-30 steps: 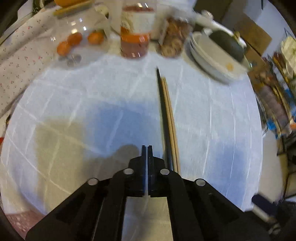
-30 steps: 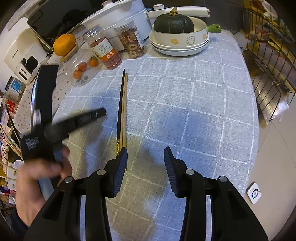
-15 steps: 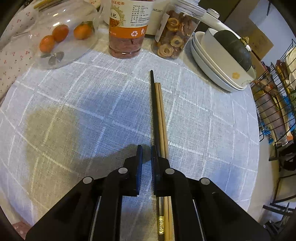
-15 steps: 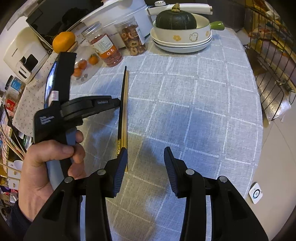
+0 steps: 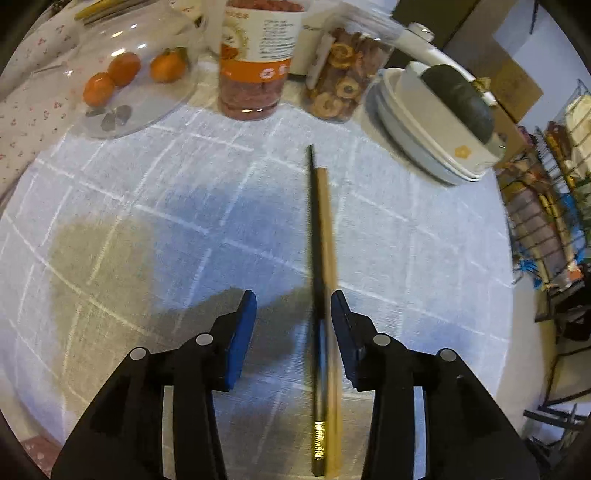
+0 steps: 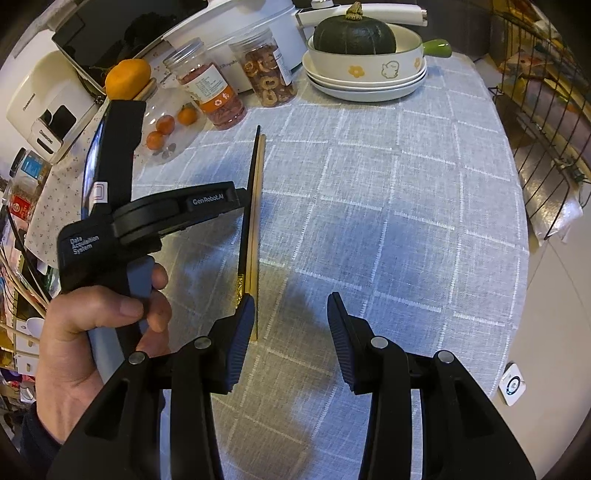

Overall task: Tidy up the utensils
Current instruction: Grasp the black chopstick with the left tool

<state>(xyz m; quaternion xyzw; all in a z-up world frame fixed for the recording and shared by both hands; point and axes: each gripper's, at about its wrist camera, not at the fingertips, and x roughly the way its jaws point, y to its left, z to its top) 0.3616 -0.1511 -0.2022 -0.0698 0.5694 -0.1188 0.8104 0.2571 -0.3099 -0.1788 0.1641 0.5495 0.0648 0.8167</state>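
Observation:
A black chopstick point(image 5: 316, 236) and wooden chopsticks point(image 5: 326, 236) lie side by side on the white checked tablecloth point(image 5: 147, 221), pointing away from me. My left gripper point(image 5: 293, 308) is open above them; they run between its jaws, close to the right finger point(image 5: 341, 321). In the right wrist view the same black chopstick point(image 6: 248, 218) and wooden chopsticks point(image 6: 257, 206) lie left of centre, with the hand-held left gripper body point(image 6: 155, 218) over them. My right gripper point(image 6: 291, 314) is open and empty, its left finger point(image 6: 243, 325) by the chopsticks' near ends.
At the table's back stand two clear jars point(image 6: 210, 96) point(image 6: 267, 75), a clear dish of small oranges point(image 5: 125, 77), and stacked white bowls point(image 6: 365, 70) holding a green squash point(image 6: 354, 35). A wire rack point(image 6: 546, 110) stands right of the table edge.
My left gripper has opened from shut and moved forward and right, so the chopsticks now lie between its jaws. The right gripper has stayed open and nearly still.

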